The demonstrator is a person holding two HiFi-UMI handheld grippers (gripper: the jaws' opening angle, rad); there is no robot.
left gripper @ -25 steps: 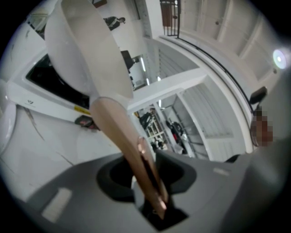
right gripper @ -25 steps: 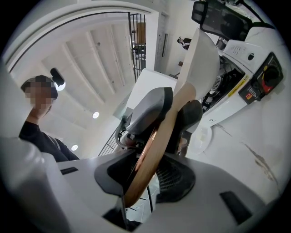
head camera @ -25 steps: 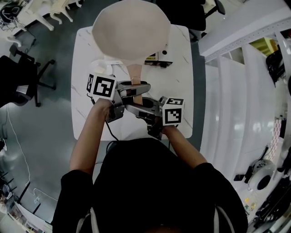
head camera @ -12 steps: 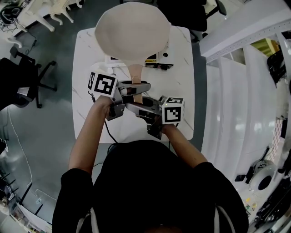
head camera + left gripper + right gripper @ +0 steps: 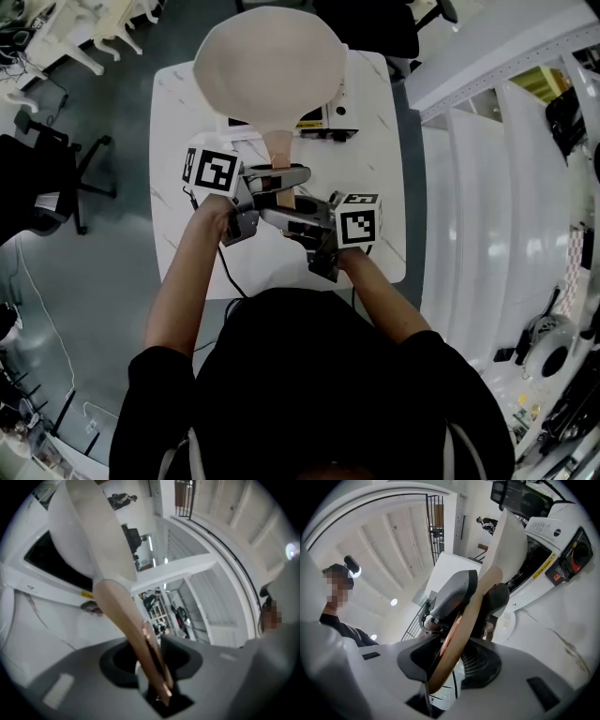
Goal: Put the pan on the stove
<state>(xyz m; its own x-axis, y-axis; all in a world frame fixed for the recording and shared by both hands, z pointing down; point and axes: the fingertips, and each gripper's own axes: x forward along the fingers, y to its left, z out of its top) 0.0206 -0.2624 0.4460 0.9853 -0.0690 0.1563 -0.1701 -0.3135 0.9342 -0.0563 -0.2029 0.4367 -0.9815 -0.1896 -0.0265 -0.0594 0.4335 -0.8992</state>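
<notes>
Logging next to no change over the last second: still clamping the pan's handle [image 5: 278, 161] with both tools, left gripper [image 5: 286, 180] pinched on it nearer the bowl, right gripper [image 5: 277, 217] pinched on the tail end, jaws of each pressing flat against the handle's sides, neither widening nor narrowing. Still holding the pan [image 5: 267, 66] out ahead, bowl hanging over the far end of the table [image 5: 380, 197] and covering most of the stove [image 5: 326, 120], with only a faint drift of the bowl toward the left of the head view. Reading this as a pause mid-carry, not a placement: roughly lined up over the cooktop, lowering yet to be done. Judging the pan lifted and not seated, going by how large it looms in the head view and by the handle's upward slope in the left gripper view; not able to confirm a gap under the base. Noting materials: pan cream-coloured, matte and smooth, a wide round bowl with a deep sloping wall; handle flat and tapering, wood-toned, ending in a coppery strip catching the light. Stove showing a white casing, black glass top, a dark knob [image 5: 577, 554] with red in it. Table showing white marble-look stone with thin grey veins. Grippers showing grey moulded shells, each carrying a black-and-white marker cube.
</notes>
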